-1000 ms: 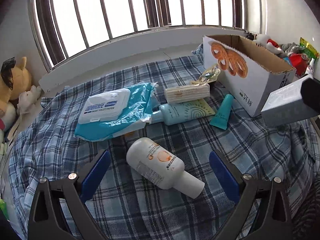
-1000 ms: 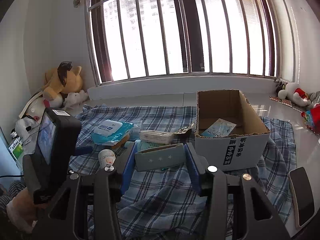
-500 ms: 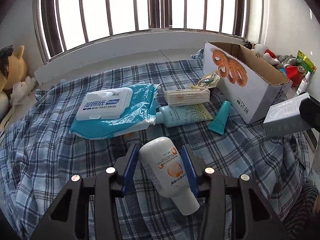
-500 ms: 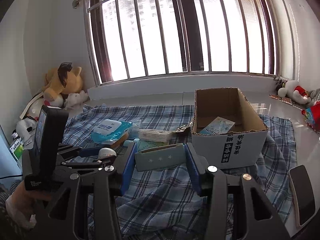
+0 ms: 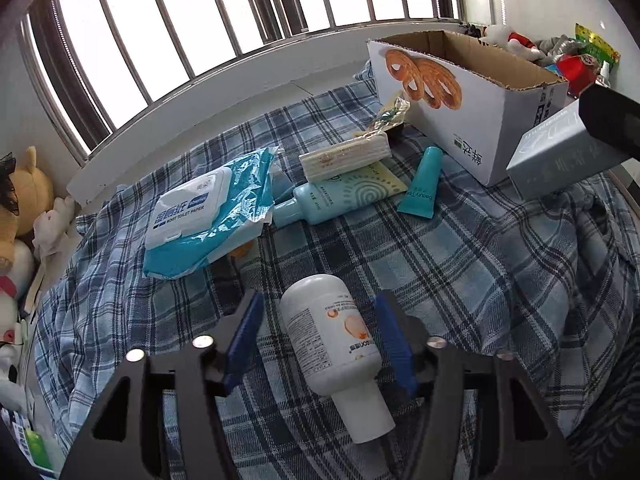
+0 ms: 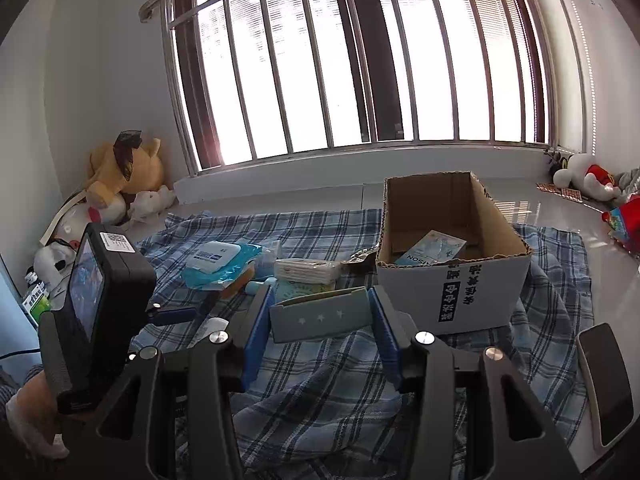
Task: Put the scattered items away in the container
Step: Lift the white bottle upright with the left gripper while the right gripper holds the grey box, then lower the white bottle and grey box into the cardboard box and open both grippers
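A rigid, smooth bottle is straddled on the blanket by the left hand-held gripper, whose jaws have just been opening, untouched; mid-body is best gripped. A carton is clamped by the right hand-held gripper.

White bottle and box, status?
Left tongs just reopened, astride white bottle, not gripping. Right tongs clamped on grey carton. Box open, path clear.

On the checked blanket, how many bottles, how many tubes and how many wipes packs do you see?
Bottles: 2, the white bottle and the teal bottle
Tubes: 1, the teal tube
Wipes packs: 1, the wipes pack
Total: 4
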The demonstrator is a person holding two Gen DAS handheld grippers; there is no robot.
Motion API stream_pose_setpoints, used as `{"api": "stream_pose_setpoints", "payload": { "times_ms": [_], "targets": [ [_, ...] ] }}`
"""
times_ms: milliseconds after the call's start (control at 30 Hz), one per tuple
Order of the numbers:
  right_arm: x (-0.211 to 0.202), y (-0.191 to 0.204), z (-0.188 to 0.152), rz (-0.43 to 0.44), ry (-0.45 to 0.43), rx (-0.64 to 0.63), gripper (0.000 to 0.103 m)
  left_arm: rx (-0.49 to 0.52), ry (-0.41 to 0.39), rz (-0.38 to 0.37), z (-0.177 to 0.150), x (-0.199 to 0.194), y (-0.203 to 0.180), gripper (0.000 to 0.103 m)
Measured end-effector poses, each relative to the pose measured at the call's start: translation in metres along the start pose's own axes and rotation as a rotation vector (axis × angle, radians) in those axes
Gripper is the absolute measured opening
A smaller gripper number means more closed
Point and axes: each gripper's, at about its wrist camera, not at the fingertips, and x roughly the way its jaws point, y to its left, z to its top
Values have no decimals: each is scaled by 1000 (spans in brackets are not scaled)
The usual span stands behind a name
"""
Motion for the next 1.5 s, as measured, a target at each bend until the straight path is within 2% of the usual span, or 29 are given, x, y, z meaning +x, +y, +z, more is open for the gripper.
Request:
{"api": "stream_pose_setpoints", "payload": {
  "times_ms": [33, 200, 267, 300, 333, 533, 667, 700, 833, 1000, 1267, 1400, 1500],
  "targets": [
    [0, 0, 0, 2, -1, 1, 46, -11, -4, 17, -2, -1, 0, 89],
    [-2, 0, -1, 5, -1, 2, 46, -29, 7, 36, -8, 5, -4, 89],
    [-2, 0, -1, 3, 0, 4, 46, -39, -8, 27, -7, 5, -3, 71],
    [-2, 0, -1, 1, 0, 5, 46, -57, -5, 17, -6, 5, -2, 46],
    [-2, 0, -1, 0, 1, 5, 46, -80, -2, 4, -6, 5, 1, 44],
    [-2, -1, 0, 2, -1, 6, 46, -100, -12, -38, -7, 3, 7, 43],
    [-3, -3, 0, 0, -5, 12, 46, -164, -34, -140, -4, -7, 18, 42],
    [-4, -3, 0, 0, -9, 14, 46, -170, -43, -145, -3, -10, 19, 42],
    [-6, -5, 3, 4, -20, 18, 46, -131, -93, -89, 6, -25, 19, 42],
    [-11, -8, 10, 19, -37, 27, 45, -132, -147, -135, 22, -42, 20, 41],
    [-15, -12, 31, 4, -61, -3, 45, -105, -226, -158, 54, -59, 10, 40],
    [-16, -20, 56, -29, -97, -19, 45, -87, -256, -175, 74, -66, 1, 40],
    [-13, -34, 76, -54, -125, 16, 45, -77, -293, -204, 95, -73, -5, 40]
  ]
}}
